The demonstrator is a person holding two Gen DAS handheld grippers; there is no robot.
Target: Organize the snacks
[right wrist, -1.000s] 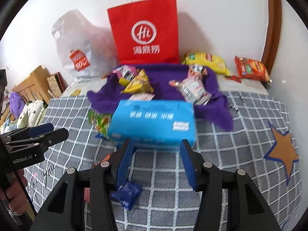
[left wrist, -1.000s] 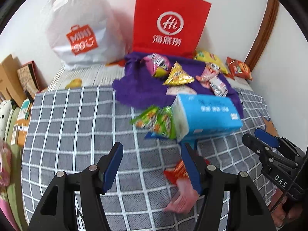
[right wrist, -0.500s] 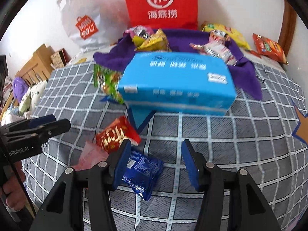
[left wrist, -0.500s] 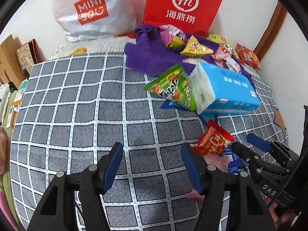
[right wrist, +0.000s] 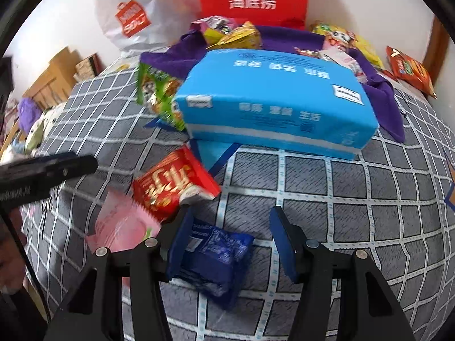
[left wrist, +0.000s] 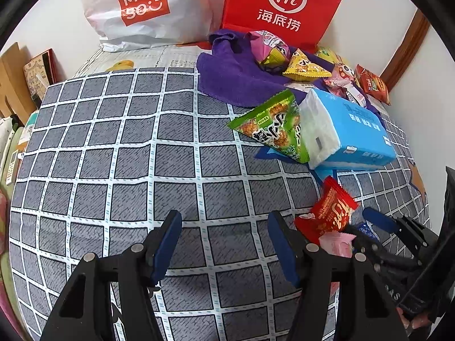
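We are looking across a bed covered by a grey checked sheet [left wrist: 119,164] with white grid lines. A plain white wall [left wrist: 378,8] is closing off the far side and running down the right, where a brown wooden frame [left wrist: 409,48] is leaning along it. At far left, cardboard boxes [right wrist: 54,82] are standing beside the bed in even daylight.

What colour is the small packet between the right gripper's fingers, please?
Dark blue packet; clearest in the right wrist view.

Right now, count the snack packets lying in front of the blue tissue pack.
3: red foil packet nearest the pack, pale pink packet left of it, dark blue packet between the right tongs. Others may be hidden.
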